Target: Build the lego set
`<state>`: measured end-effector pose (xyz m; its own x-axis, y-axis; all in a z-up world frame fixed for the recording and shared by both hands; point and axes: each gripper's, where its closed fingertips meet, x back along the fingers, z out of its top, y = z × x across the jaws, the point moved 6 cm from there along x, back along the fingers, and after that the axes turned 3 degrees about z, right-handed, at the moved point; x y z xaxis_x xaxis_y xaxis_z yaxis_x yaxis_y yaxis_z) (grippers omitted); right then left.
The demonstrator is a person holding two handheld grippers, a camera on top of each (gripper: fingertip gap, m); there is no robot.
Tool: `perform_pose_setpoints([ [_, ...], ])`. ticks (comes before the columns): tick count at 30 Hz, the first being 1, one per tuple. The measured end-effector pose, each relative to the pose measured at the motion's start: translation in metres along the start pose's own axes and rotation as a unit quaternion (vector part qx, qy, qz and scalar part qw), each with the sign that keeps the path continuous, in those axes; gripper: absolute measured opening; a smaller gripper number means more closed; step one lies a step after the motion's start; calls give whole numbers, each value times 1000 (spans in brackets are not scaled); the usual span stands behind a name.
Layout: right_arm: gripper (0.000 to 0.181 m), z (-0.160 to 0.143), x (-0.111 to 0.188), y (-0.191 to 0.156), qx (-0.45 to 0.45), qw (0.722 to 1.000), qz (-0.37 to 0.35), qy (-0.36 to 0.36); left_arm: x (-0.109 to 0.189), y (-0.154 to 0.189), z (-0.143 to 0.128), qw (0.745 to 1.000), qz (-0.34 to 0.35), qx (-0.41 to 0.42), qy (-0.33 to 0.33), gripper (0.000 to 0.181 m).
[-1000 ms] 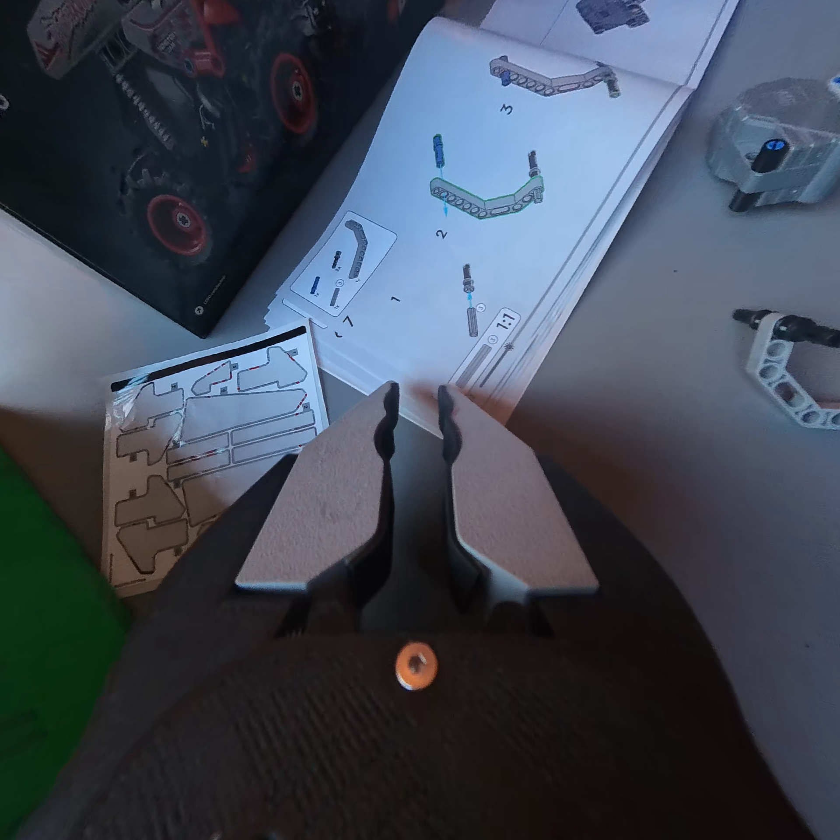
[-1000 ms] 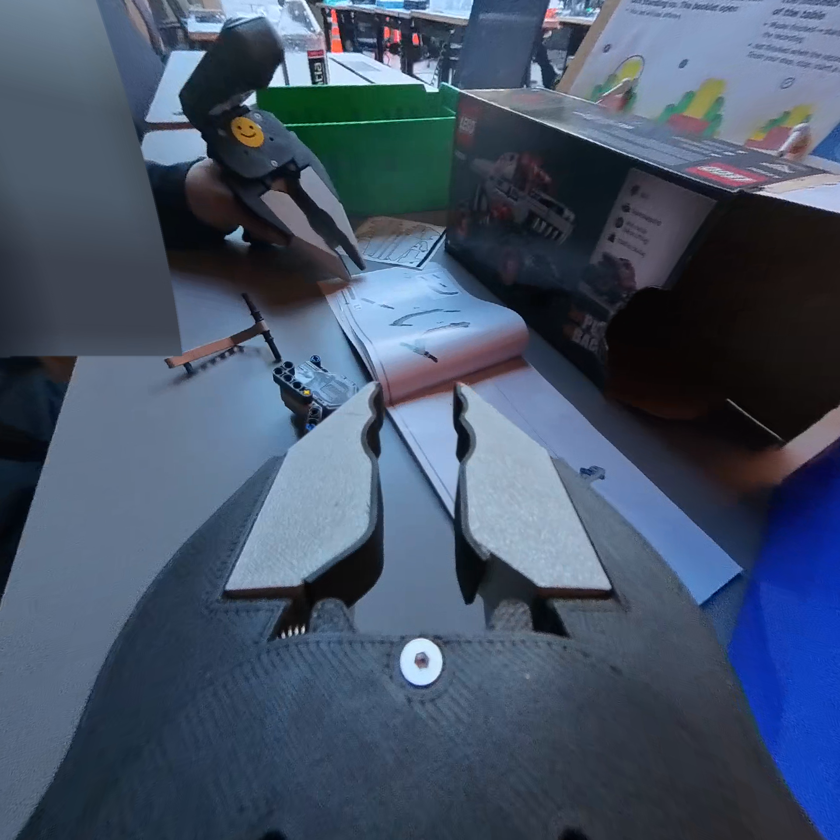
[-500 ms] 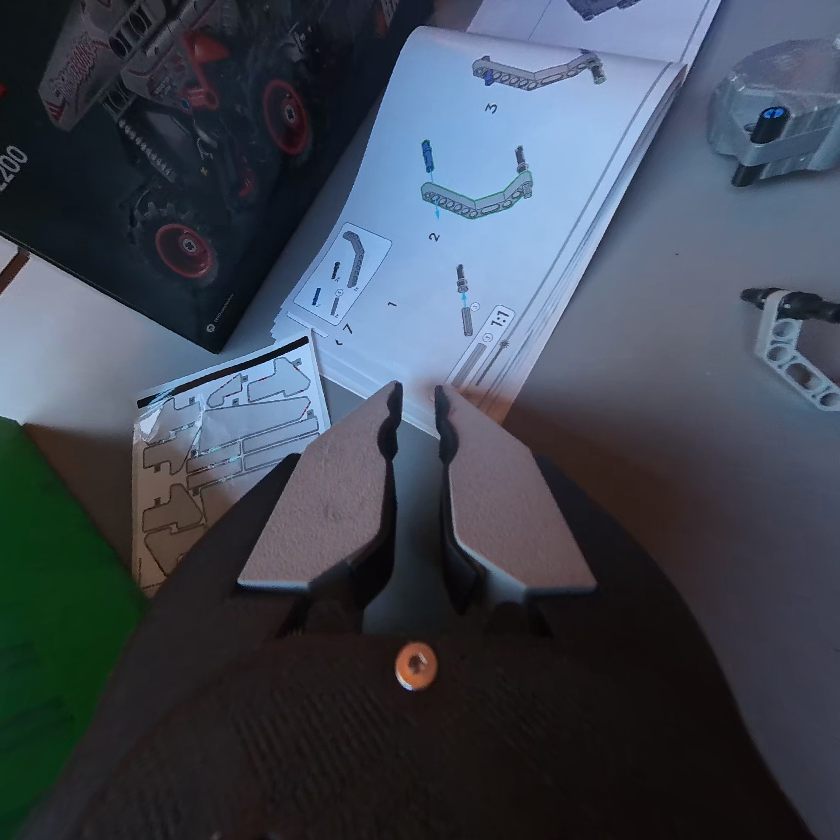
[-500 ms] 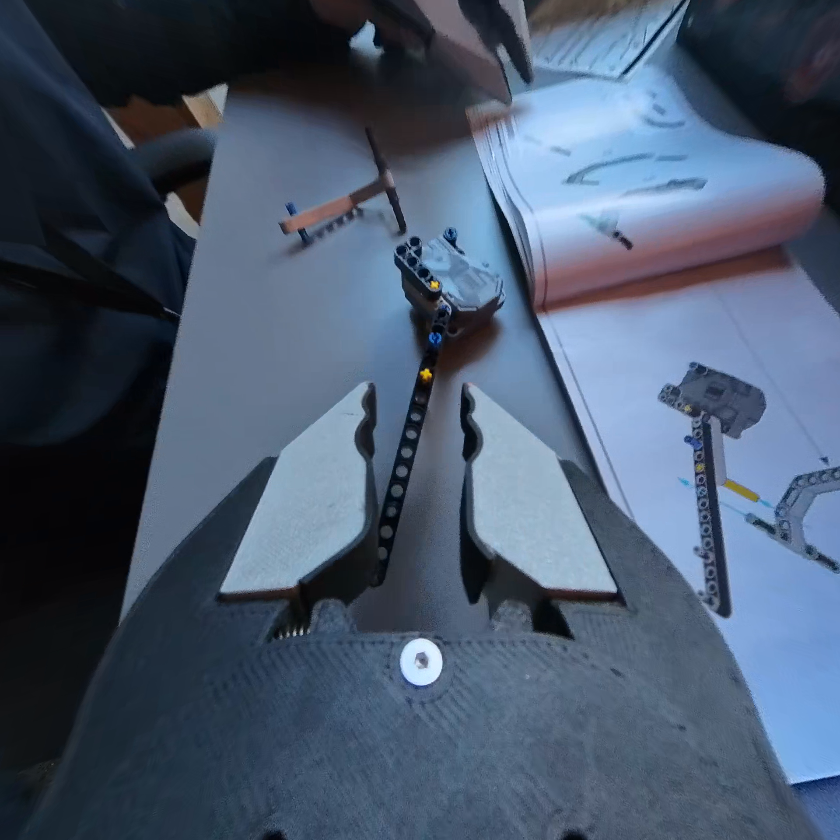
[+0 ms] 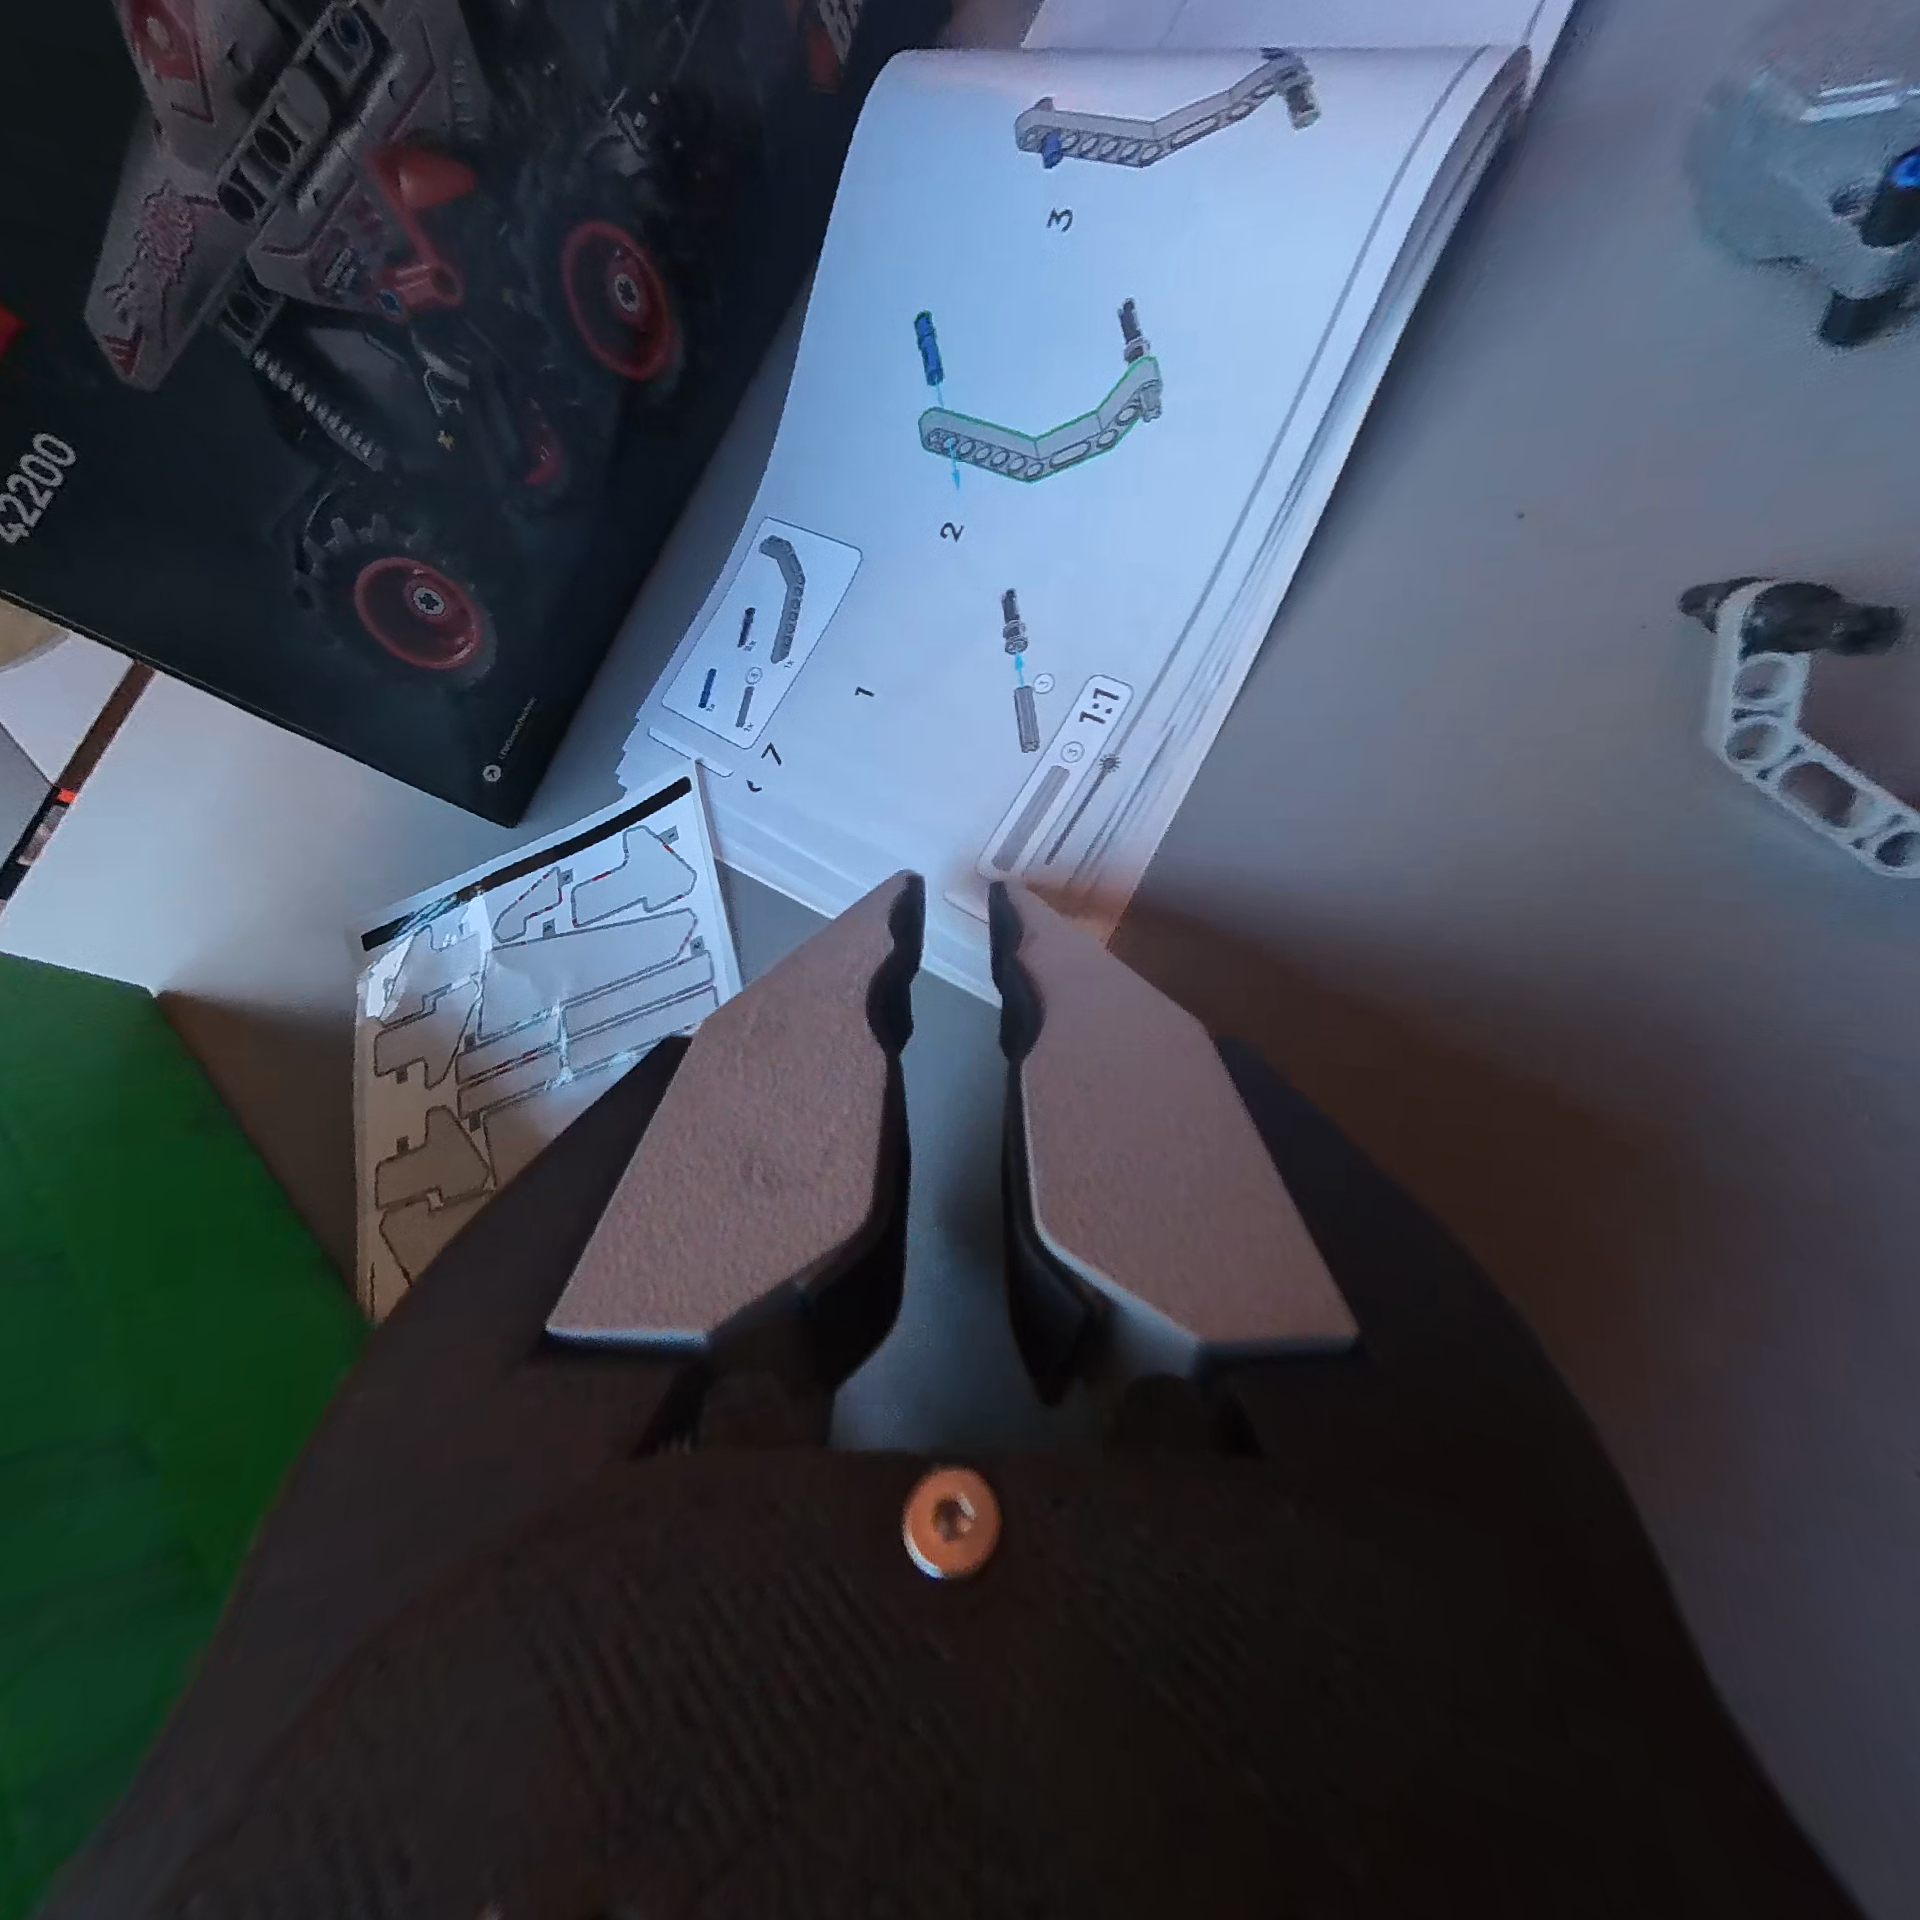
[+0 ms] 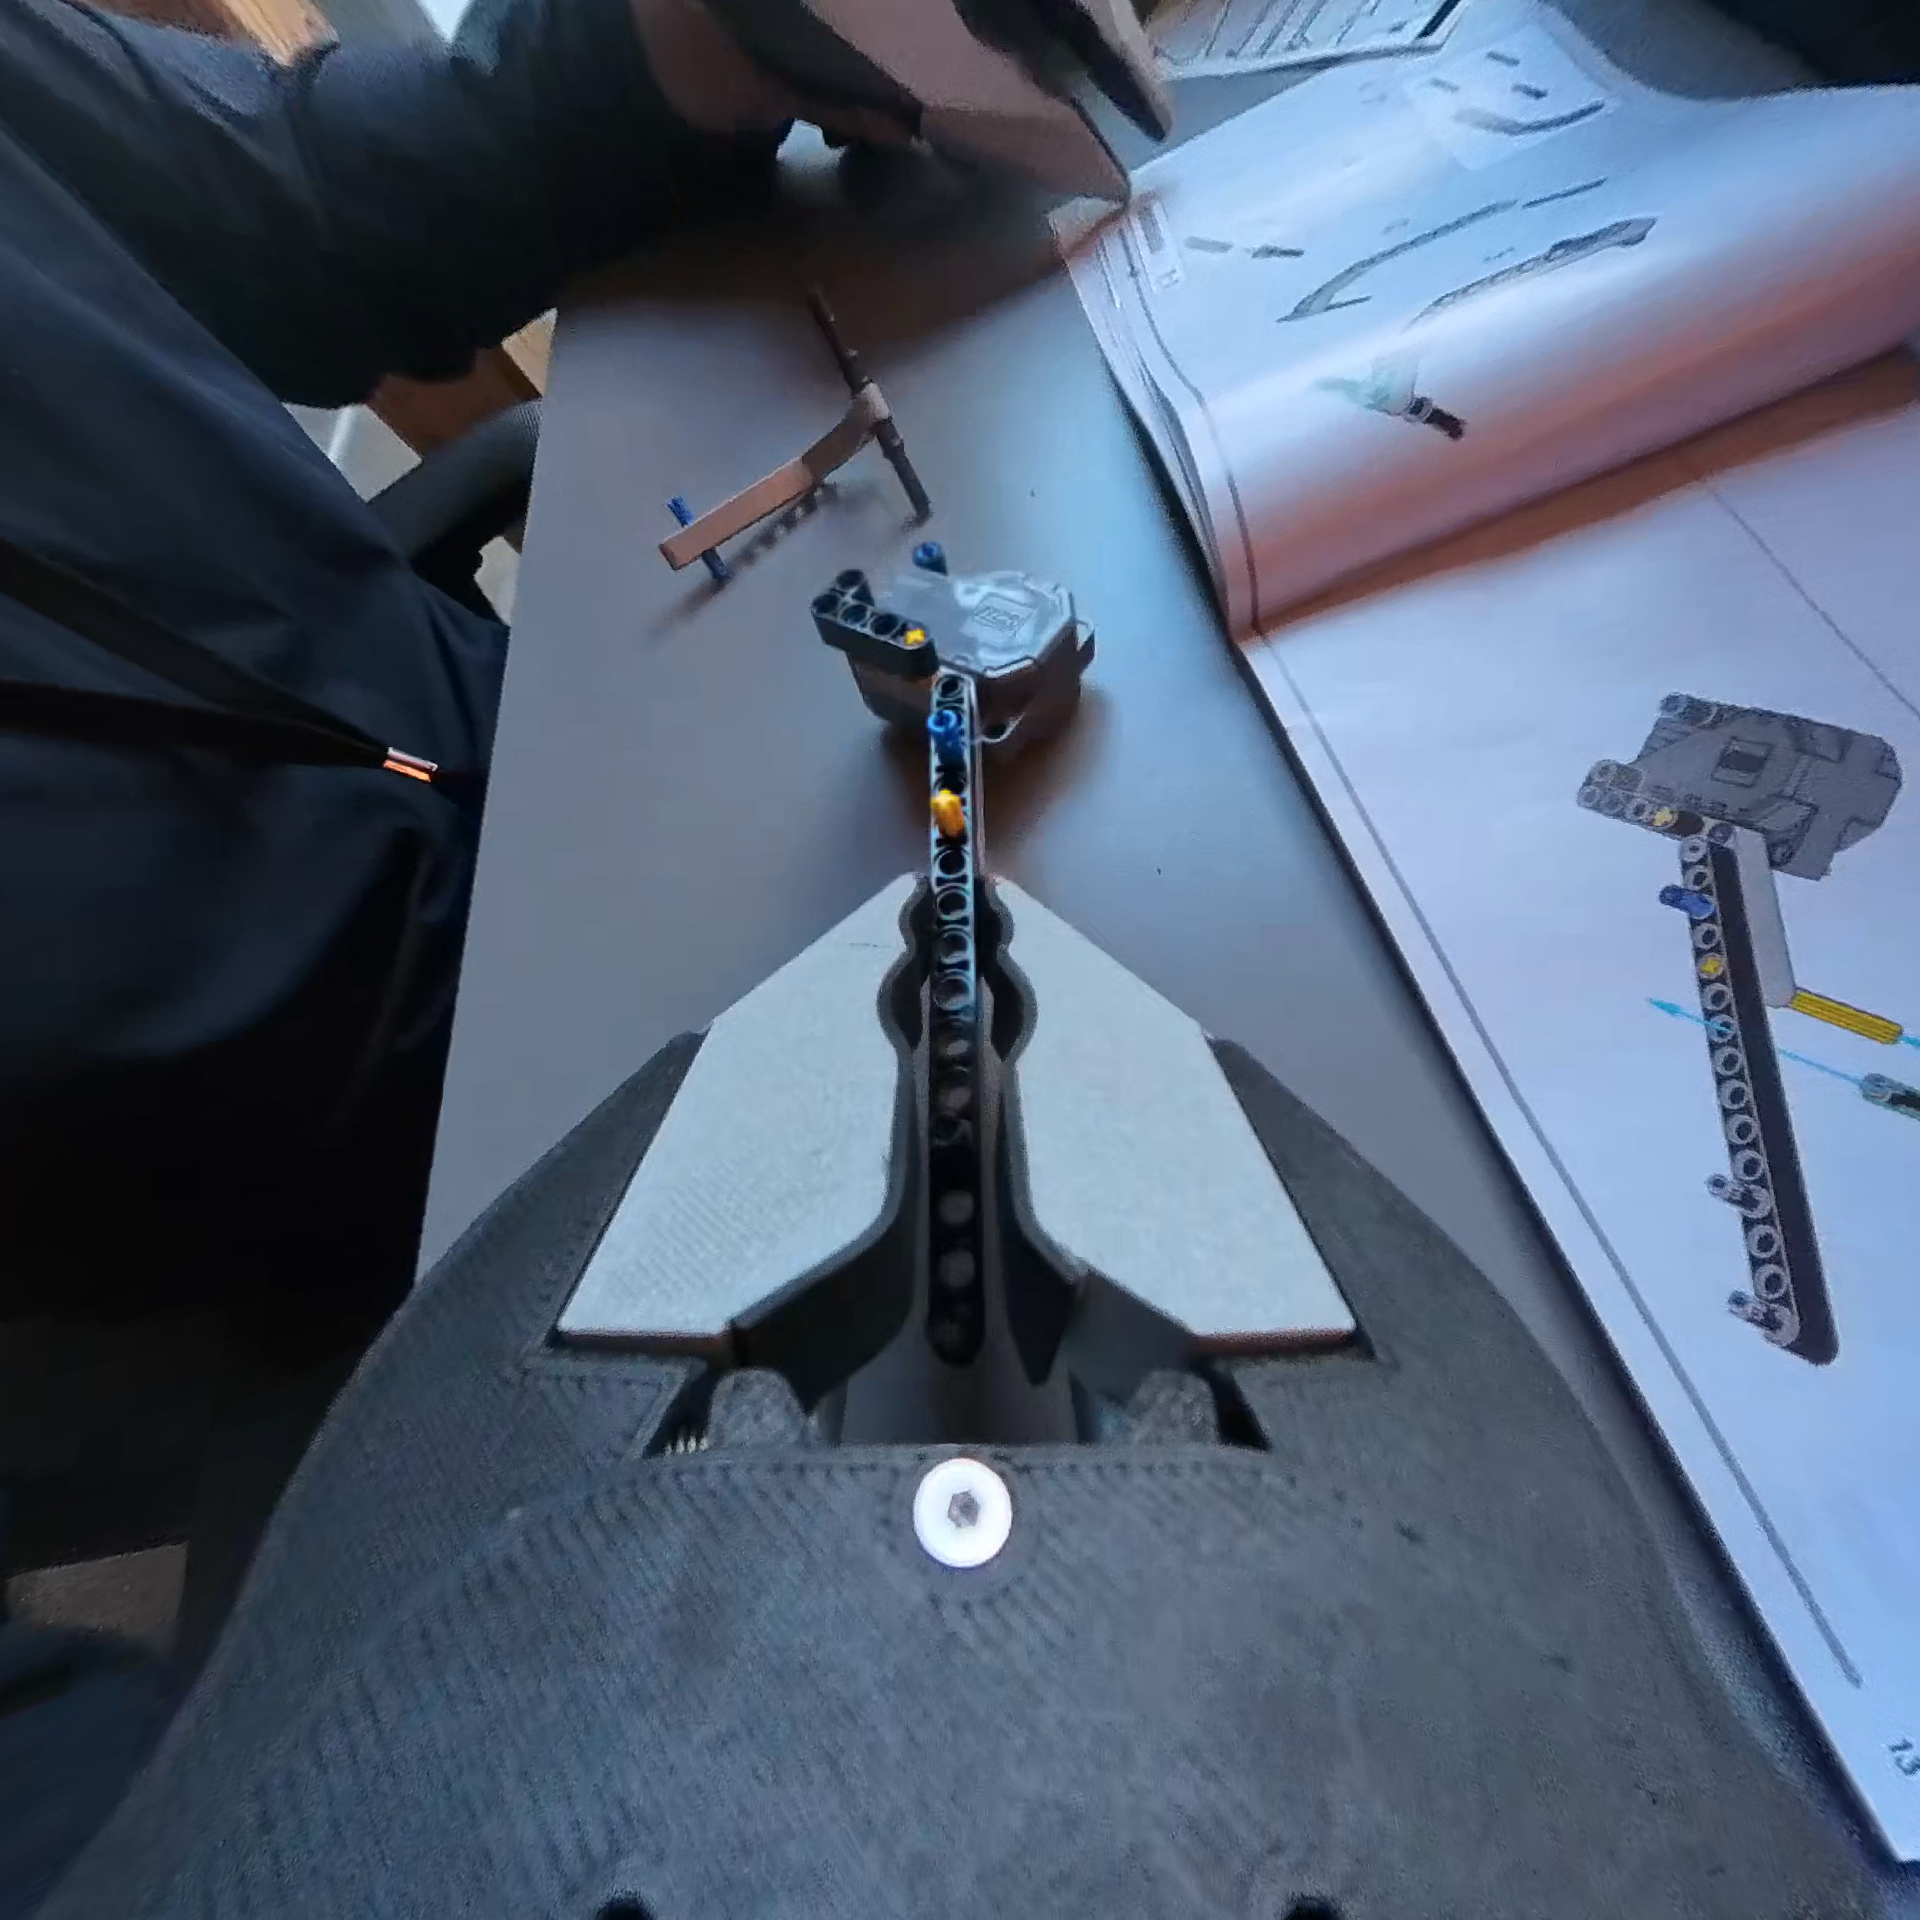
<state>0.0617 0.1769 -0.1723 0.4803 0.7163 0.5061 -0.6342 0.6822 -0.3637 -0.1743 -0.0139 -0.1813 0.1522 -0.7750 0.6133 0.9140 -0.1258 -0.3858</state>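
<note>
The grey table (image 6: 727, 935) carries everything, with the dark set box (image 5: 312, 364) at its far side in the left wrist view and a green bin (image 5: 125, 1299) beside it; the open instruction booklet (image 5: 1091, 571) lies along the table, a sticker sheet (image 5: 520, 1018) just beside its corner. The step in hand looks like the long-beam stage drawn on the booklet page in the right wrist view: a grey motor block (image 6: 987, 634) lies on the table with a long black holed beam (image 6: 954, 1039) attached to it, a blue pin (image 6: 943, 719) and a yellow pin (image 6: 945, 810) already seated near the block. The right gripper (image 6: 954, 894) is clenched on that beam, which runs lengthwise between its fingers and sticks out past the tips toward the block. The left gripper (image 5: 951, 899) grasps nothing, its tips slightly apart and poised at the booklet's near edge. A pale angled beam (image 6: 769, 499) with a dark axle lies apart, beyond the block. Judging from the page, the next move calls for steadying the beam while that angled piece is fetched and pressed on, which needs the left gripper freed from the booklet
</note>
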Motion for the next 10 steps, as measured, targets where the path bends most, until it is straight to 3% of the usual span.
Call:
perform_pose_setpoints([
  [10, 5, 5, 9, 9, -100, 992, 50, 65, 4, 8, 9, 999, -23, -5, 36, 15],
])
